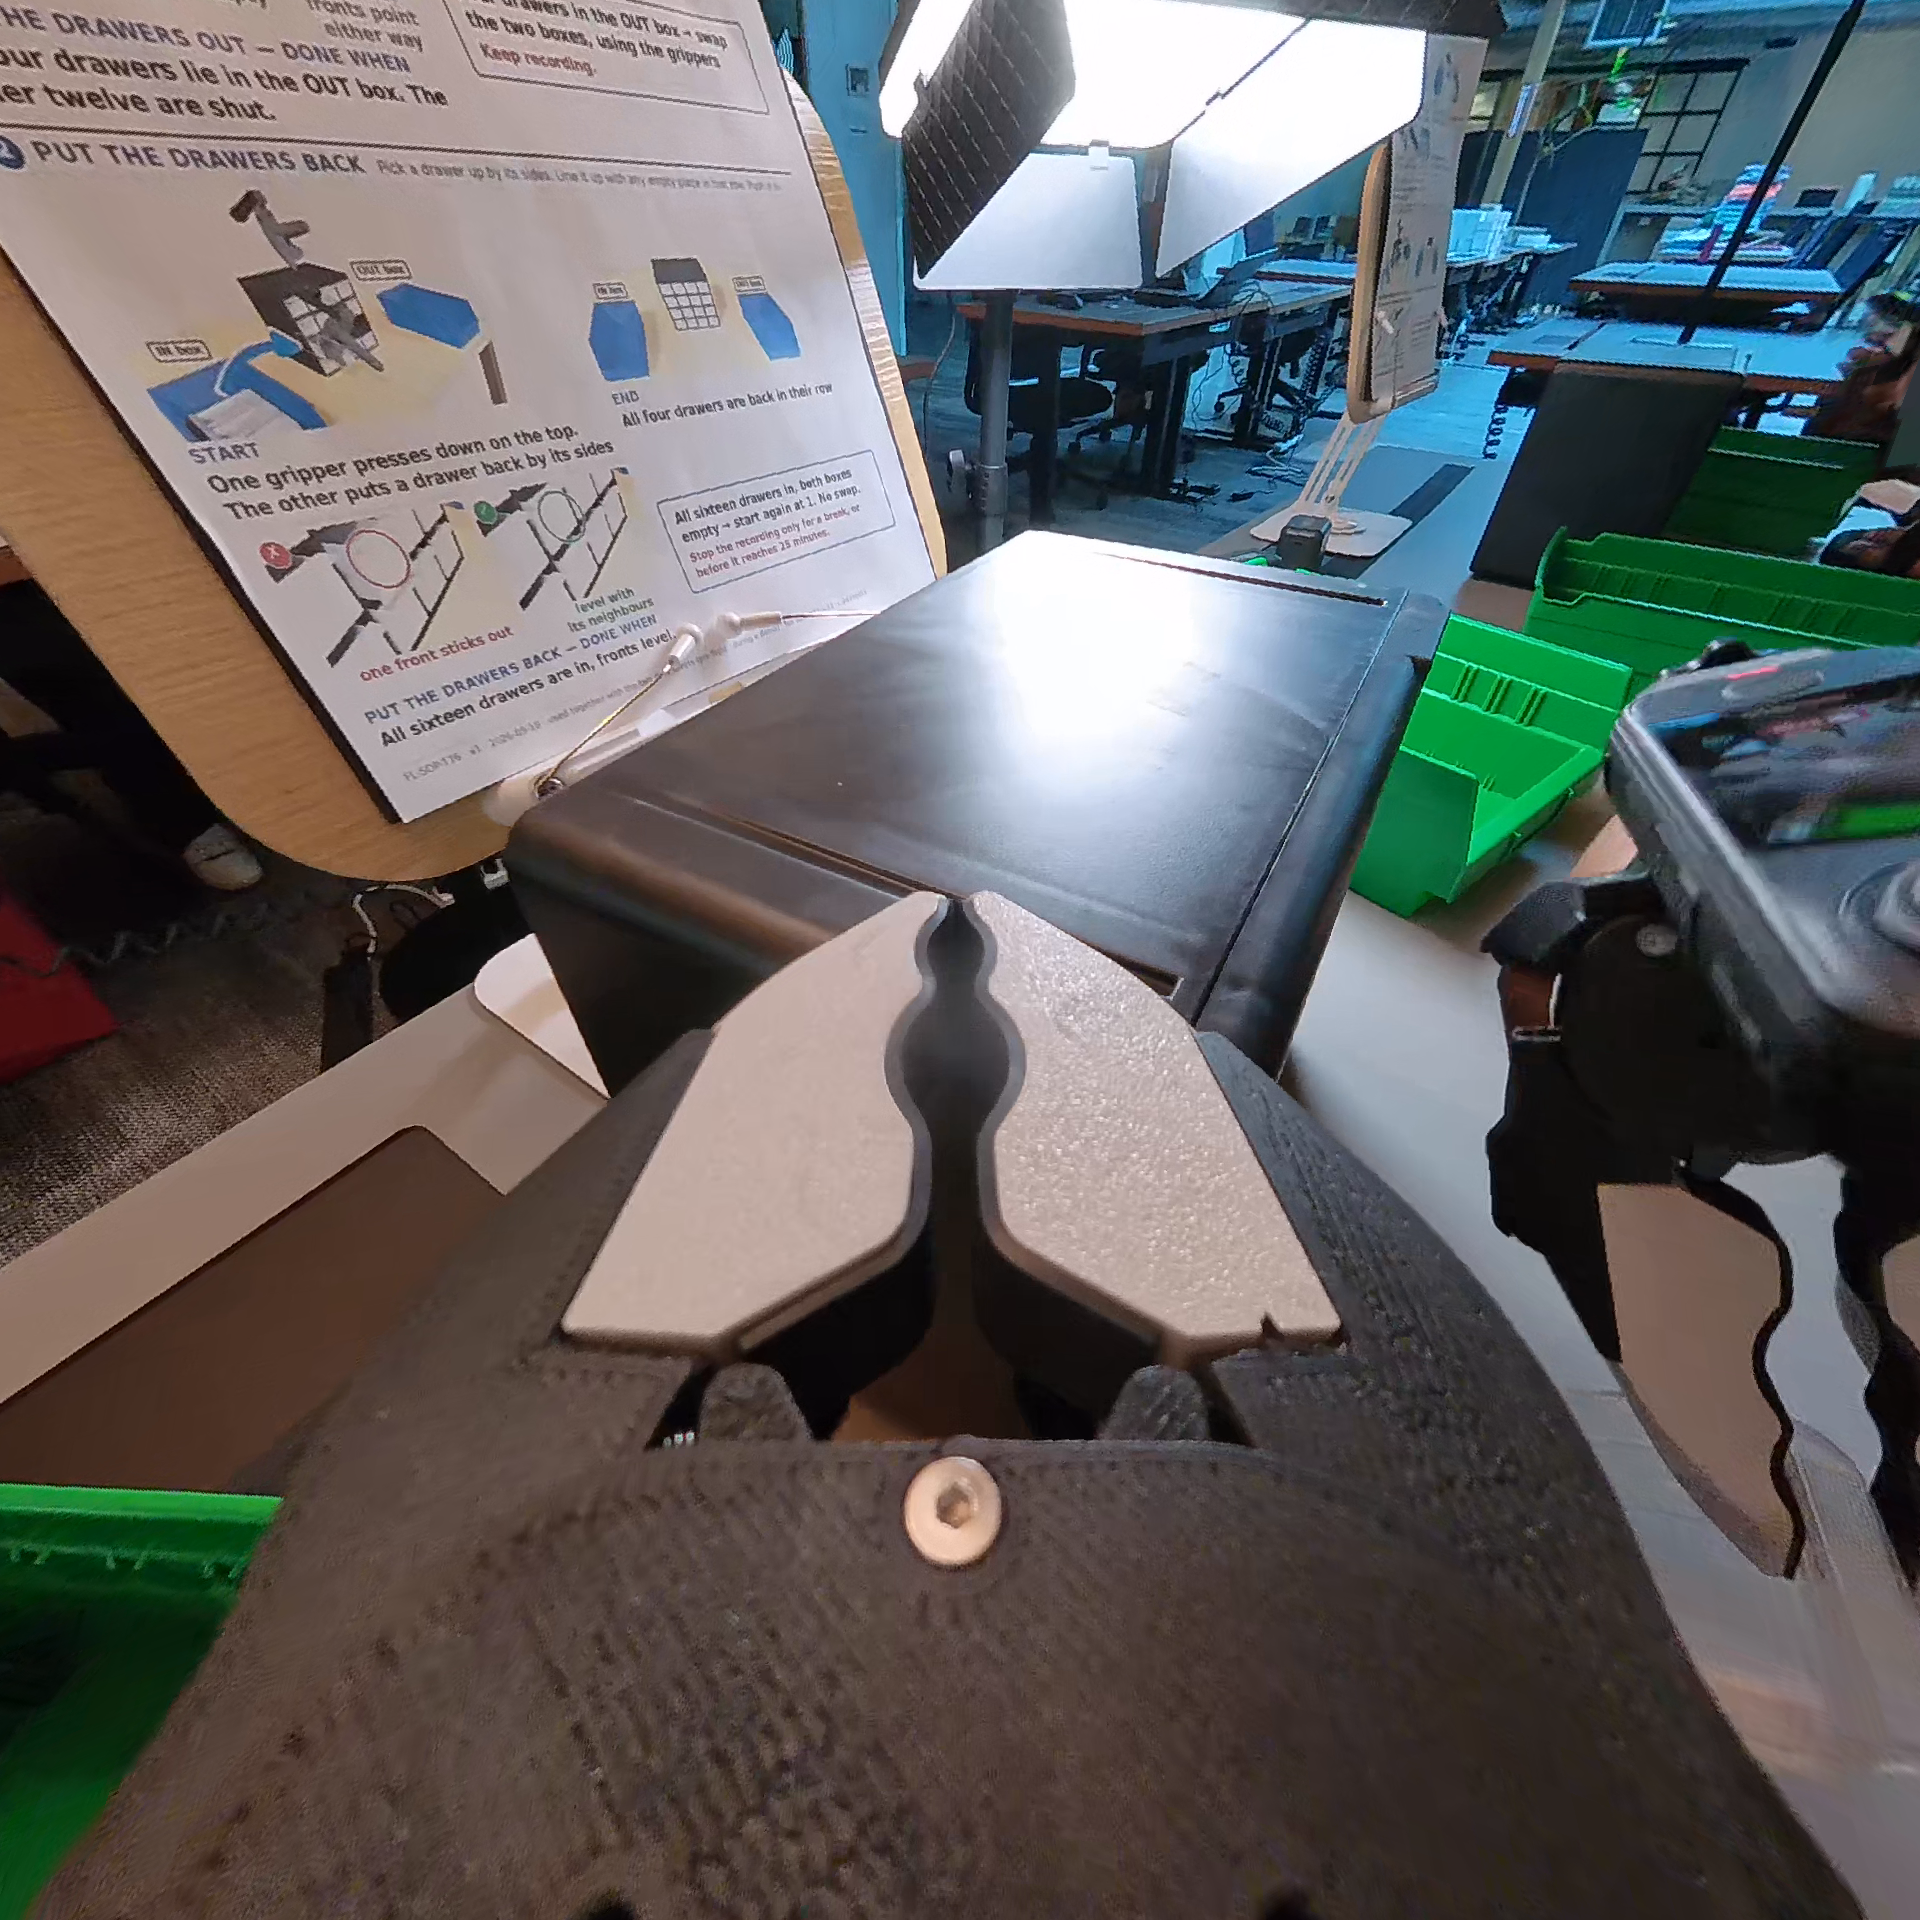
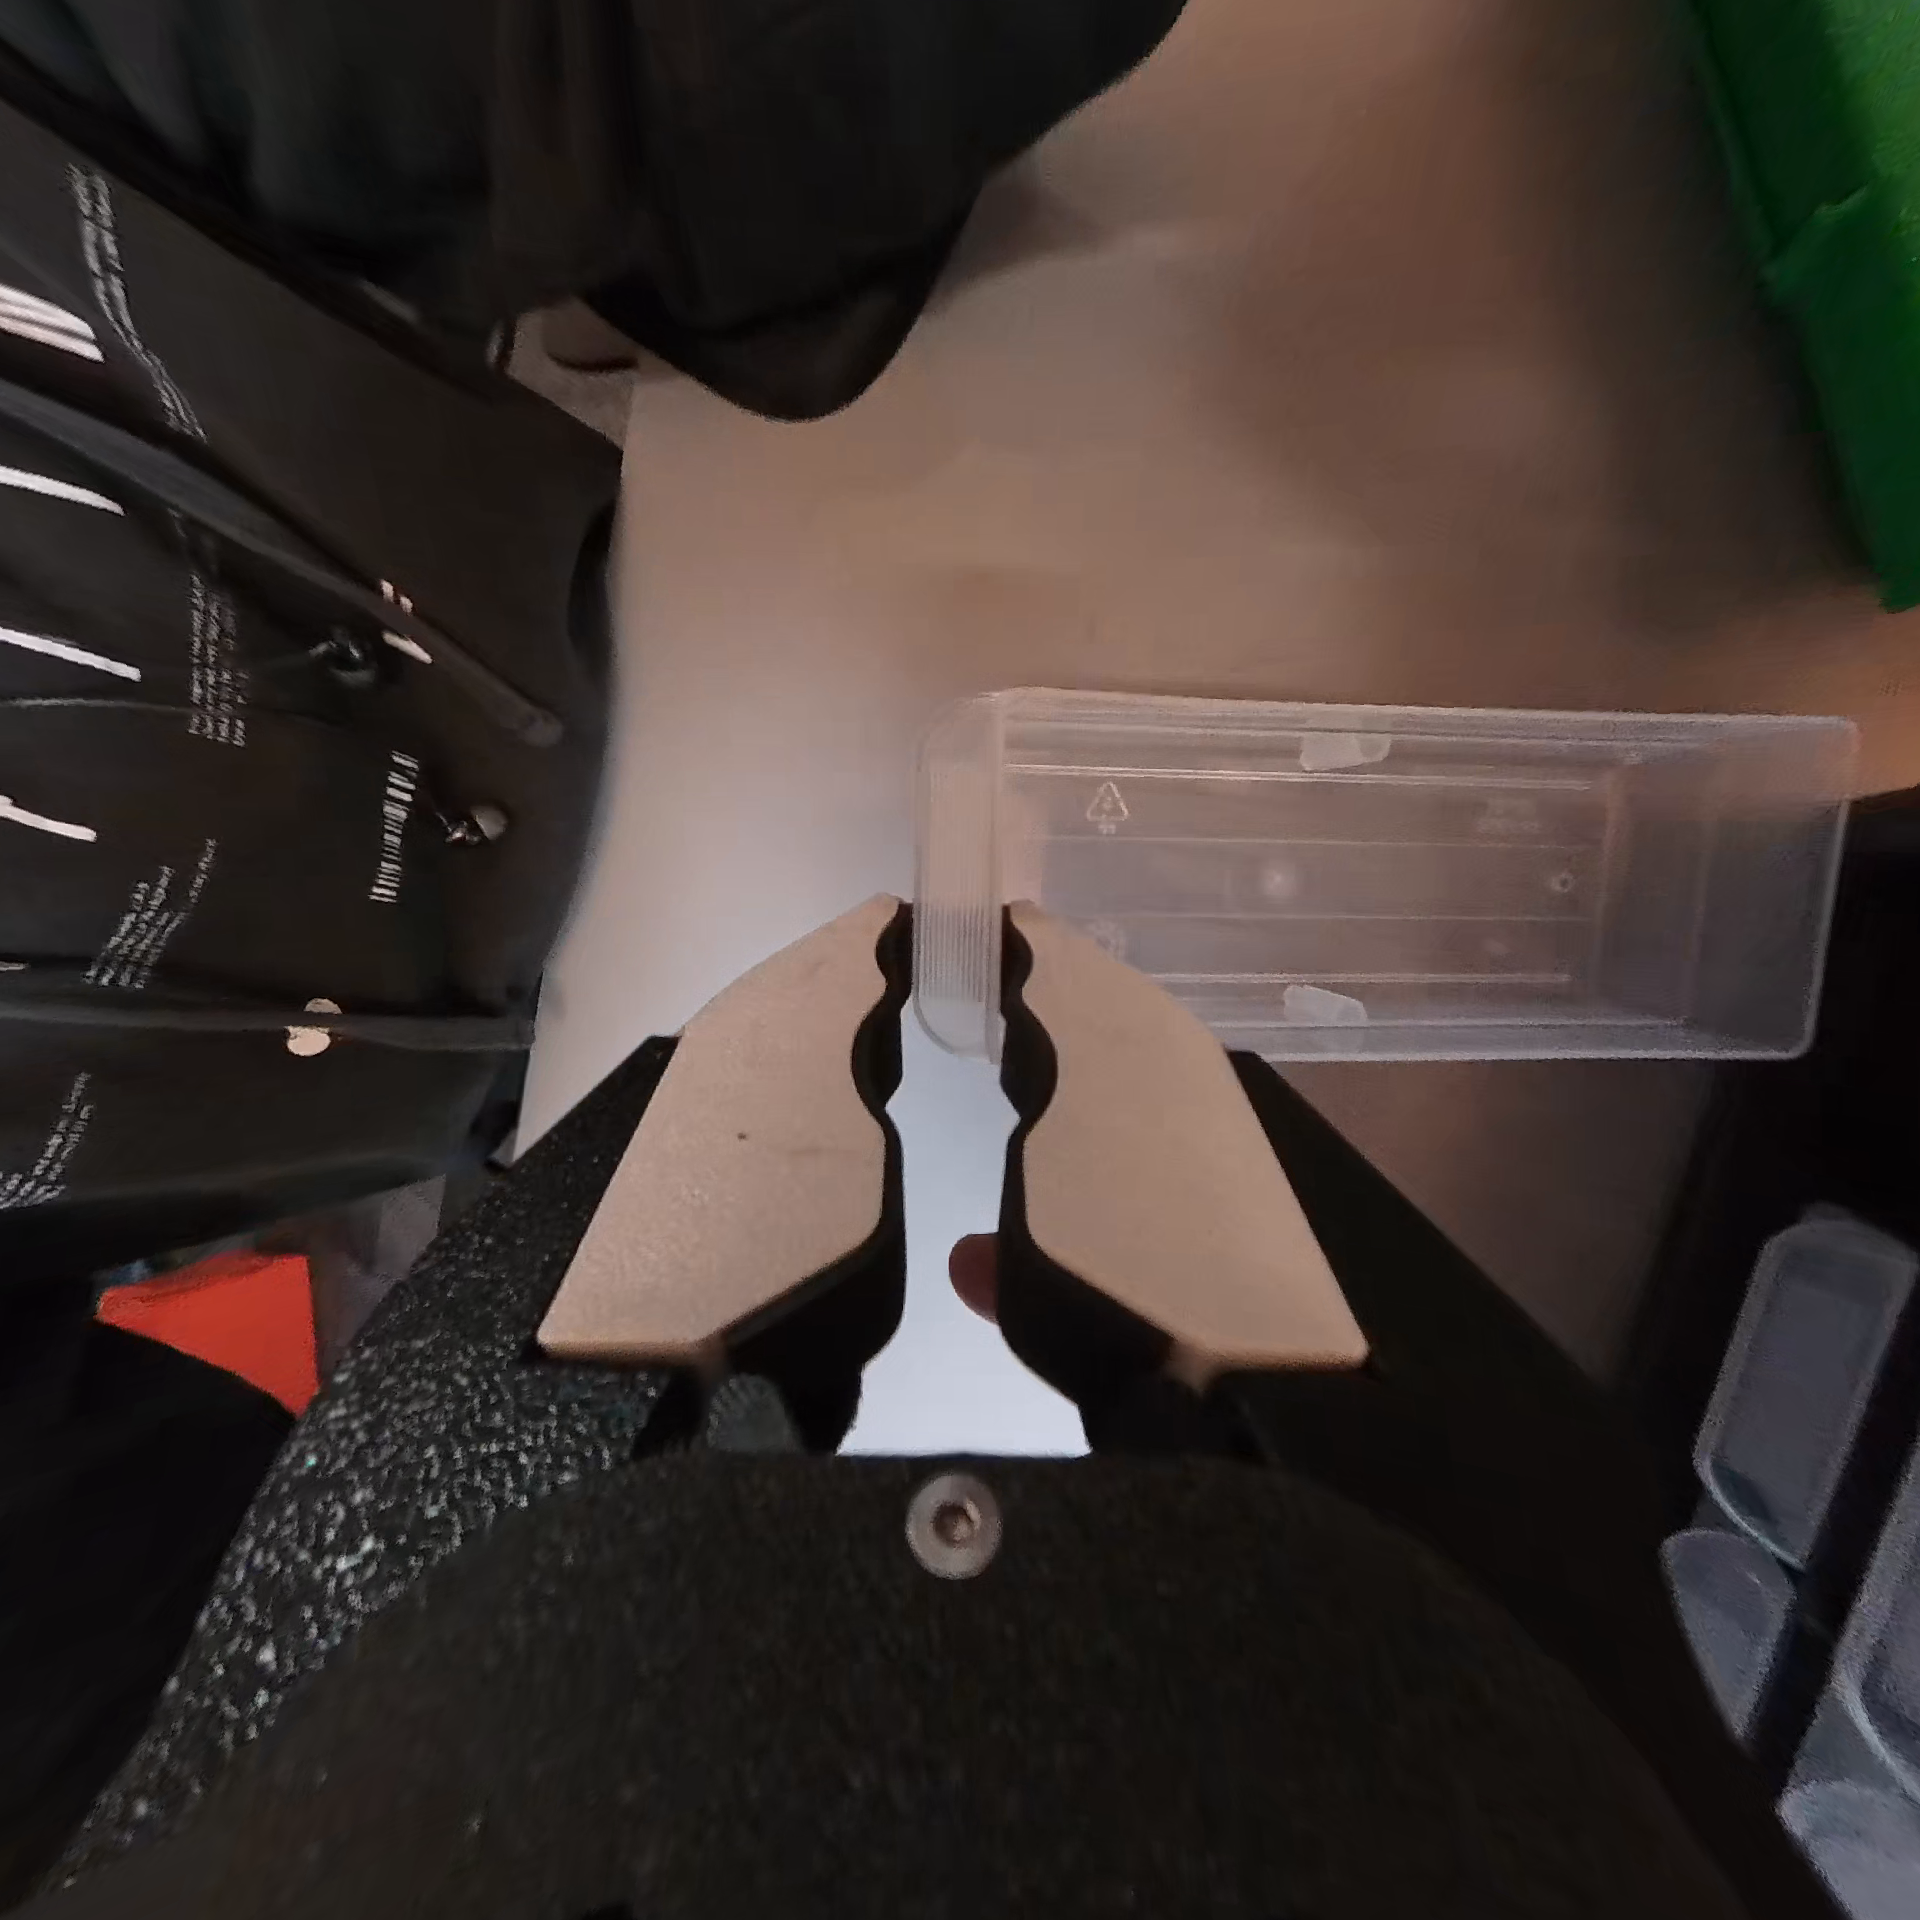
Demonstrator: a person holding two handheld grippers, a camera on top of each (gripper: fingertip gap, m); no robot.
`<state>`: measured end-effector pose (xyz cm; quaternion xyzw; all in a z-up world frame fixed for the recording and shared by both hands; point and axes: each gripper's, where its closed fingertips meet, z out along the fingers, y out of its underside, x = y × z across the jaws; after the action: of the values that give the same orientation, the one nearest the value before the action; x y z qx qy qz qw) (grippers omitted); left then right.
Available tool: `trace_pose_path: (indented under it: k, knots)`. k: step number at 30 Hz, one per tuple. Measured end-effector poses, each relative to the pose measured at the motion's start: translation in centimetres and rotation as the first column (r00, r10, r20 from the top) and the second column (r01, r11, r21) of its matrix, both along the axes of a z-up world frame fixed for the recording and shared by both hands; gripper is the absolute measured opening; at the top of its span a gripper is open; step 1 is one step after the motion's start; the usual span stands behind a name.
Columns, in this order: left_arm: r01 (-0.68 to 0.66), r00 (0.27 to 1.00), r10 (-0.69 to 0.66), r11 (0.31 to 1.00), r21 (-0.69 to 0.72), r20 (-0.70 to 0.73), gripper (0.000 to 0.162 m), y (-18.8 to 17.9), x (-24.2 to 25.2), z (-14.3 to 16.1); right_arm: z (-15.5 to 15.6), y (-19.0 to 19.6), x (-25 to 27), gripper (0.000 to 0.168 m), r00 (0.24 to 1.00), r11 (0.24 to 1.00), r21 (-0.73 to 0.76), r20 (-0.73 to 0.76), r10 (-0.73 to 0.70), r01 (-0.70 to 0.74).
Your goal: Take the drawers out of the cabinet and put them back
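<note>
The black cabinet (image 1: 1039,748) stands on the table, seen from above in the left wrist view. My left gripper (image 1: 954,914) is shut and empty, its tips at the near edge of the cabinet top. My right gripper (image 2: 958,914) is shut on the ribbed front pull of a clear plastic drawer (image 2: 1403,883). The drawer is empty and stretches to the right above the white table (image 2: 790,675). Translucent drawer fronts (image 2: 1808,1371) show in the dark cabinet at the lower right. The right gripper's body (image 1: 1766,831) shows beside the cabinet in the left wrist view.
Green bins (image 1: 1486,769) lie right of the cabinet, and another green bin (image 1: 104,1610) is at the lower left. An instruction sheet (image 1: 468,416) on a board leans behind the cabinet. A green bin edge (image 2: 1829,260) shows at the top right. A person's dark clothing (image 2: 260,831) is at the left.
</note>
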<state>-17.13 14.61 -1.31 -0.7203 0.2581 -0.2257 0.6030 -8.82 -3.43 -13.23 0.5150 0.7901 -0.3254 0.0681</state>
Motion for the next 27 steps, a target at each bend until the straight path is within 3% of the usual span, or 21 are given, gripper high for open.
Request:
trace_pose_path:
  k: [1, 7, 11, 14, 17, 20, 22, 27]
  knots:
    - [0.004, 1.0, -0.004, 1.0, -0.001, 0.004, 0.0, 0.0, 0.0, 0.0, 0.3, 0.0, -0.1, 0.014, 0.999, 1.0, -0.005, -0.031, -0.015, 0.015]
    - [0.006, 1.0, -0.006, 1.0, 0.001, 0.012, 0.0, 0.0, 0.0, 0.0, 0.7, -3.8, 3.2, 0.014, 0.955, 0.993, 0.042, -0.282, -0.092, 0.108]
    - [0.012, 0.999, -0.012, 1.0, -0.002, 0.032, 0.0, 0.0, 0.0, 0.0, 1.6, -4.6, 7.4, 0.014, 0.886, 0.943, 0.131, -0.401, -0.232, 0.306]
    - [0.012, 0.999, -0.012, 1.0, -0.001, 0.038, 0.0, -0.1, 0.0, 0.0, 3.9, -3.2, 11.5, 0.014, 0.816, 0.863, 0.17, -0.452, -0.361, 0.476]
    - [0.014, 0.999, -0.013, 1.0, -0.002, 0.045, 0.0, -0.1, 0.0, 0.0, 6.7, 1.1, 15.7, 0.014, 0.714, 0.701, 0.255, -0.492, -0.499, 0.666]
    - [0.011, 0.999, -0.011, 1.0, 0.0, 0.046, 0.0, -0.1, 0.0, 0.1, 9.3, 7.8, 19.3, 0.014, 0.556, 0.468, 0.305, -0.534, -0.637, 0.829]
    - [0.007, 0.999, -0.007, 1.0, 0.003, 0.041, 0.0, -0.1, 0.0, 0.0, 9.8, 13.5, 21.8, 0.014, 0.412, 0.29, 0.302, -0.532, -0.74, 0.908]
    - [0.001, 0.999, -0.001, 1.0, 0.009, 0.034, 0.0, -0.1, 0.0, 0.0, 4.6, 27.6, 27.7, 0.014, 0.111, -0.047, 0.342, -0.427, -0.897, 0.939]
